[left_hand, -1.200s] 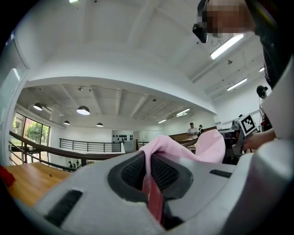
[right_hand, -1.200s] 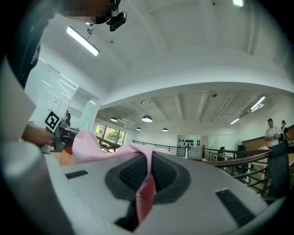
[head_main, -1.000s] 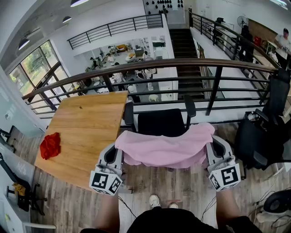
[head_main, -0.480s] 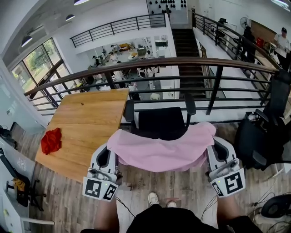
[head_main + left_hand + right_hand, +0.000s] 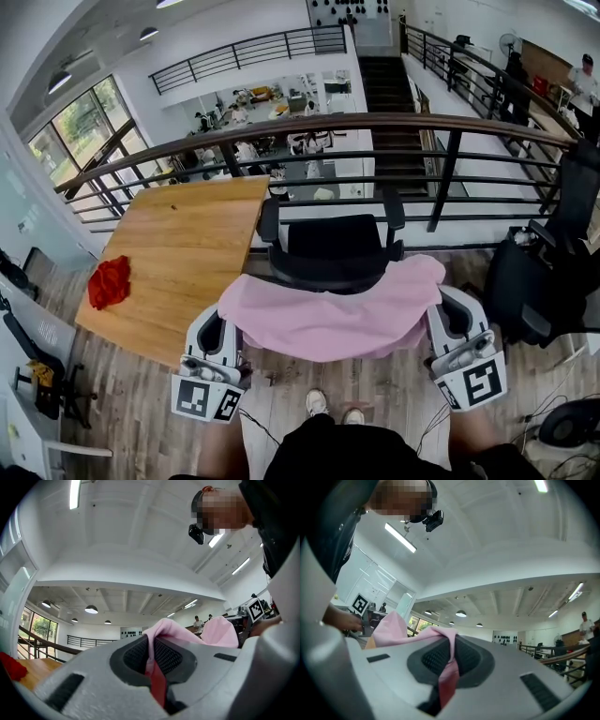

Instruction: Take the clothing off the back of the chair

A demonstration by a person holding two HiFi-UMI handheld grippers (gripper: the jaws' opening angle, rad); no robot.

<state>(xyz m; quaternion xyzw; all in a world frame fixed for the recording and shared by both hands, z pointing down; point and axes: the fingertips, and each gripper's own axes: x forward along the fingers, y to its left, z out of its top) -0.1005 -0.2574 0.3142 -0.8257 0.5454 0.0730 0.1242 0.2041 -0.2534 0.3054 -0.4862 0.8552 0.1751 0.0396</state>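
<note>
Wood-plank flooring runs along a mezzanine edged by a dark metal railing, with a pale wooden table on the left carrying a crumpled red cloth. Ahead of the person stands a black office chair, and just on the near side of it a soft pink garment hangs stretched between the two hand-held tools. The left gripper has its jaws pressed together on one end of the fabric, a fold of pink pinched between the dark ribbed pads. The right gripper clamps the other end the same way. Both tools tip slightly upward, and the cloth sags in the middle between them. From above, the chair's backrest shows bare beyond the garment's upper edge, so the lift-off looks essentially done. Whether the hanging lower hem touches the chair cannot be told. What seems left is drawing the garment fully away and setting it down somewhere.
</note>
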